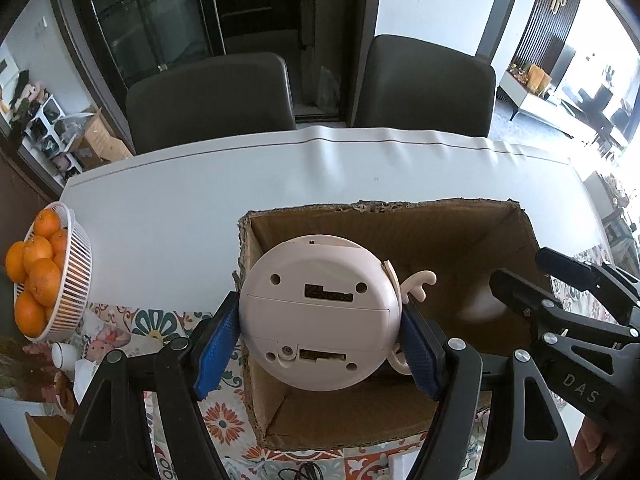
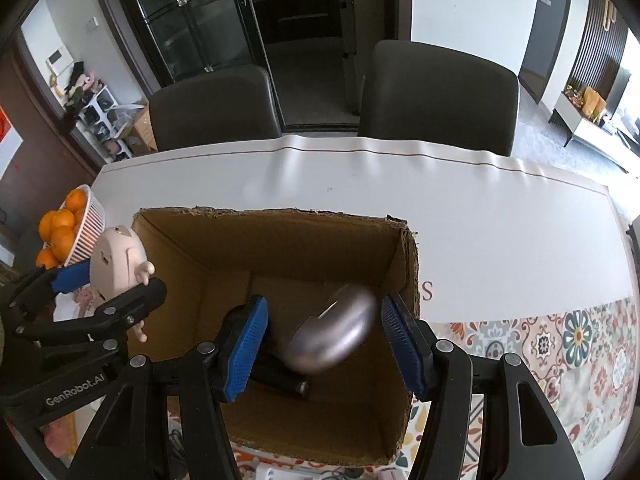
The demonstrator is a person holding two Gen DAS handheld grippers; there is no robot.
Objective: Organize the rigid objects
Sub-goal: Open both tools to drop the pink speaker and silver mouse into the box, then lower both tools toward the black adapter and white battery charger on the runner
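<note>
My left gripper is shut on a round pale-pink toy, its flat underside with screw holes facing the camera and small antlers at its right side. It hangs over the left wall of an open cardboard box. From the right wrist, the same toy shows at the box's left edge. My right gripper stands open over the box. A bent grey metal pipe elbow appears blurred between its blue pads, with a gap to the left pad. A black cylinder lies on the box floor.
A white basket of oranges stands at the table's left edge. A patterned cloth covers the near table; beyond the box lies a white mat. Two dark chairs stand behind. Small cups and clutter sit near left.
</note>
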